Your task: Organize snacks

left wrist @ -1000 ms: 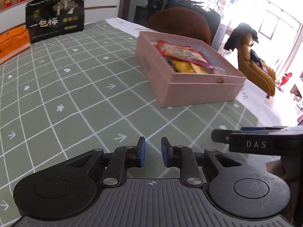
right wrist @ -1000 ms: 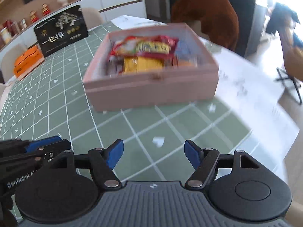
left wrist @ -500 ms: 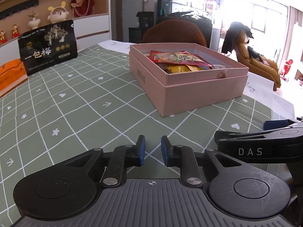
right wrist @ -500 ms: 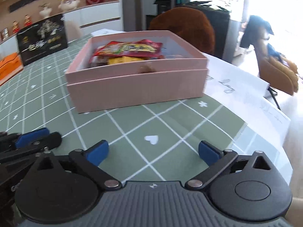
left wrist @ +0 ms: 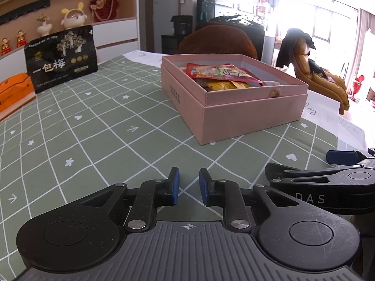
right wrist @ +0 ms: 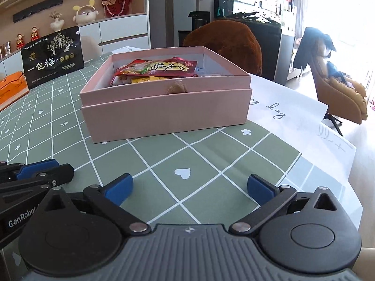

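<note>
Fingers of the right gripper [right wrist: 189, 186] are spreading wide, empty, facing the pink box [right wrist: 164, 114] at twelve o'clock, presumably readying a grasp; the left gripper [left wrist: 189, 186] is sitting clenched, empty.

Left hand-held gripper [left wrist: 189, 185] black, blue pads, ribbed grey base, silver pivot screws; right hand-held gripper [right wrist: 189, 187] alike, "DAS" lettered sideways.

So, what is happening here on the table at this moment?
A person holds two grippers low over a green checked tablecloth, both facing a pink box filled with snack packets. Neither gripper holds anything. The left gripper is almost shut, with only a narrow gap between its pads. The right gripper has just been opening and now stands wide, with nothing between its fingers. A black snack bag stands far back, untouched.
</note>
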Tool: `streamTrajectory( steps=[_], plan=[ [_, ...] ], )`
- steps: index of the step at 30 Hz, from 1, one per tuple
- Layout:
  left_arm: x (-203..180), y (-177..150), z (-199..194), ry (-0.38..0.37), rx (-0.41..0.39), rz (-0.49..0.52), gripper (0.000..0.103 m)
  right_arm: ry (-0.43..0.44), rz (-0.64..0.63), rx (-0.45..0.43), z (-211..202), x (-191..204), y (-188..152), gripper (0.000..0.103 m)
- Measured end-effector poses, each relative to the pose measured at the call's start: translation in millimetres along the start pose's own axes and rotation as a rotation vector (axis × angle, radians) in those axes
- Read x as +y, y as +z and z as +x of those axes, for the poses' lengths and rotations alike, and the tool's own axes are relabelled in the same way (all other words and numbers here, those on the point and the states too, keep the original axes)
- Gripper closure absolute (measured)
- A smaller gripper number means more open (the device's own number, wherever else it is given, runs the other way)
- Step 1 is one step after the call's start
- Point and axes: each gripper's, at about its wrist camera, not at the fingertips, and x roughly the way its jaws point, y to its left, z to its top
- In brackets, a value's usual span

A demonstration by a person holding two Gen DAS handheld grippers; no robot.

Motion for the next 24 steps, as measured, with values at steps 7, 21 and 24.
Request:
streamTrajectory(
  steps=[7,21,24],
  plan=[
    [-2.0,0.2,-0.4,0.008,-0.002,0.011,0.080,0.000,0.000,0.000,-0.2,0.0,-0.3,0.000],
    [-2.2,0.4,-0.4,0.006,-0.003,0.010,0.080,0.000,0.001,0.000,-0.1,0.2,-0.4,0.000],
    [-2.2,0.3,-0.4,0.007,-0.003,0.010,0.080,0.000,0.001,0.000,-0.1,0.1,-0.4,0.000]
  ],
)
